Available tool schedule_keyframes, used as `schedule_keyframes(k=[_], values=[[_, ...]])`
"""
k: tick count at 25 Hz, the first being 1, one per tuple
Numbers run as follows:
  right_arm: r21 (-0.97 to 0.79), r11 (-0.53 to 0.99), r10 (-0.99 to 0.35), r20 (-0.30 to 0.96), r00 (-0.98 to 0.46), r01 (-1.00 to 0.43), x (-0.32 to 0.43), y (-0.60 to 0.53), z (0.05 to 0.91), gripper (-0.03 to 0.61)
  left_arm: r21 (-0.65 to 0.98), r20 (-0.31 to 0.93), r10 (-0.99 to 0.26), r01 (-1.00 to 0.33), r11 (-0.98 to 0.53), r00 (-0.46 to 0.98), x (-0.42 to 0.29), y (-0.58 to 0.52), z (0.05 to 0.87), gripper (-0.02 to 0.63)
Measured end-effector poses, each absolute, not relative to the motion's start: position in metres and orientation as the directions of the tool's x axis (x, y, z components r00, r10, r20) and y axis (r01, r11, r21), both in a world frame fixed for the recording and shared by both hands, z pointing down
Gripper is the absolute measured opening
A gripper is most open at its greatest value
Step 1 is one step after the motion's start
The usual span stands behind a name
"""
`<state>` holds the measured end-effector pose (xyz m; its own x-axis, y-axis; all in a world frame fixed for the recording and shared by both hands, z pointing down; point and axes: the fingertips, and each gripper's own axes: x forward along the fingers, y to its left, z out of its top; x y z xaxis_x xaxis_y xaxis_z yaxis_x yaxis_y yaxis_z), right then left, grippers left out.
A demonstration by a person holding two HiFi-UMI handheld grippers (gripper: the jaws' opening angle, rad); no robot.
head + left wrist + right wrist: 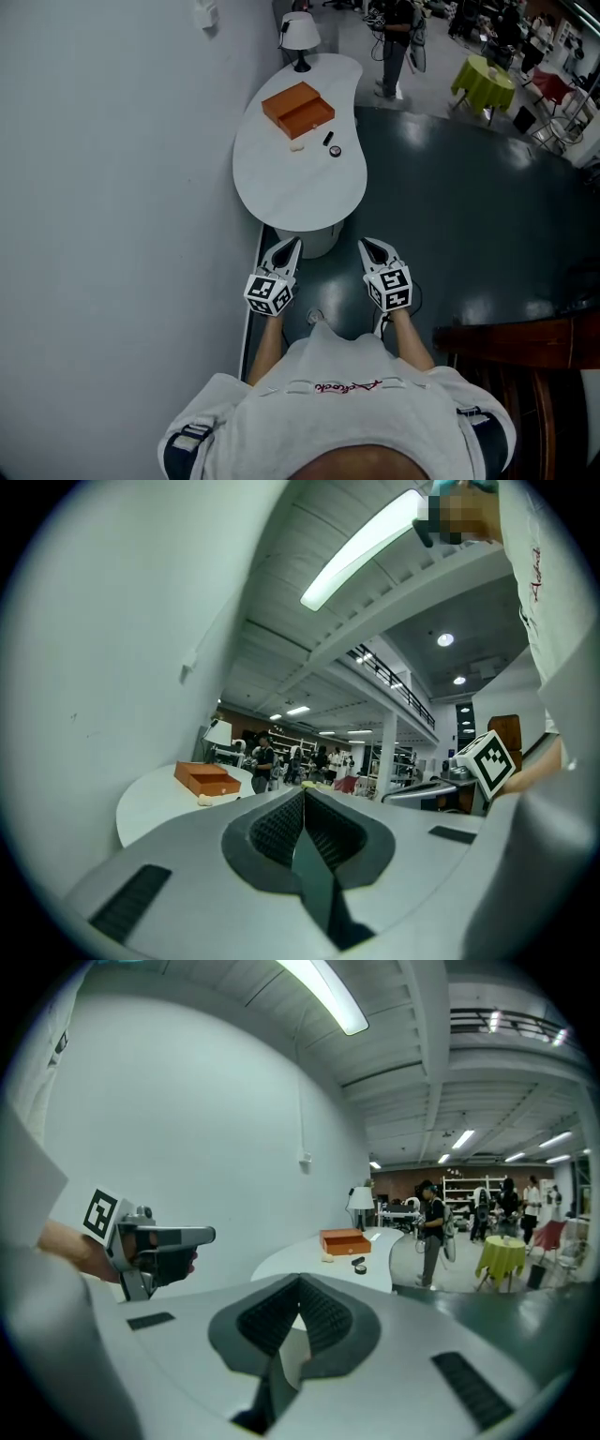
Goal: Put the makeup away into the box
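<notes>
An orange box (297, 110) with its drawer pulled out sits on a white curved table (291, 192) well ahead of me. Beside it lie a small cream item (297, 145), a black tube (328, 138) and a round compact (335, 151). My left gripper (292, 243) and right gripper (367, 243) are side by side above the dark floor, short of the table's near end, both shut and empty. The left gripper view shows its jaws (304, 792) closed, with the box (206, 778) far off. In the right gripper view the jaws (300, 1282) are closed, and the box (345, 1240) and compact (360, 1269) lie ahead.
A white wall runs along the left. A lamp (300, 37) stands at the table's far end. A person (394, 42) stands beyond it, near a yellow-green round table (484, 80). Dark wooden furniture (525, 352) is at my right.
</notes>
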<state>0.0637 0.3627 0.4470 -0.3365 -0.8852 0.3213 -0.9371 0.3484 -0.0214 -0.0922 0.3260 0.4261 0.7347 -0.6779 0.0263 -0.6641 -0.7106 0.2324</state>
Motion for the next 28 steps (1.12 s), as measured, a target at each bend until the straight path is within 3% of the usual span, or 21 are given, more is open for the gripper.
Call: schedule_keyframes(k=[11, 28], values=[[0.006, 0.308, -0.905, 0.309, -0.291, -0.951, 0.028, 0.274, 0.444, 0.020, 0.241, 0.004, -0.656, -0.638, -0.732, 0.754, -0.133, 0.232, 0.428, 0.012], [0.004, 0.215, -0.919, 0.338, -0.201, -0.977, 0.036, 0.251, 0.467, 0.020, 0.261, 0.015, -0.563, -0.546, -0.796, 0.827, -0.115, 0.190, 0.448, 0.012]])
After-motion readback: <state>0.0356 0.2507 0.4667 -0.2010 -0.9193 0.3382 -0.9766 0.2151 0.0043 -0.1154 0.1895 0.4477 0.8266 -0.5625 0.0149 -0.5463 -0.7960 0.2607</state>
